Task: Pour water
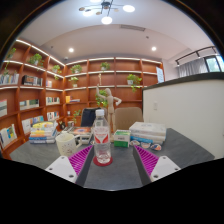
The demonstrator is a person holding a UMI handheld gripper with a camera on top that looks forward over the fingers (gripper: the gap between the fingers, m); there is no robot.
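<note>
- Gripper view puts the clear bottle (101, 140) upright on the grey table (180, 150), standing between our two fingers, its red-banded neck rising above the pink pads (80, 160).
- Our gripper (112, 160) is spread wide; we see a gap on either side of the bottle, so we judge that nothing is held yet.
- To do this step well, we should centre the bottle between the pads, close on its lower body rather than the neck, and squeeze gently, since a thin plastic wall may buckle.
- We cannot tell how full the bottle is, nor whether its cap is on; both matter before any tilting.
- A white cup-like container (65, 142) stands just left of the bottle, near the left finger; we judge it the likely target for the water, though its contents are hidden from us.
- Beyond the bottle lie a green box (121, 138) and a white box (148, 132), well clear of the fingers.
- Wooden shelves (40, 90) with books line the far wall.
</note>
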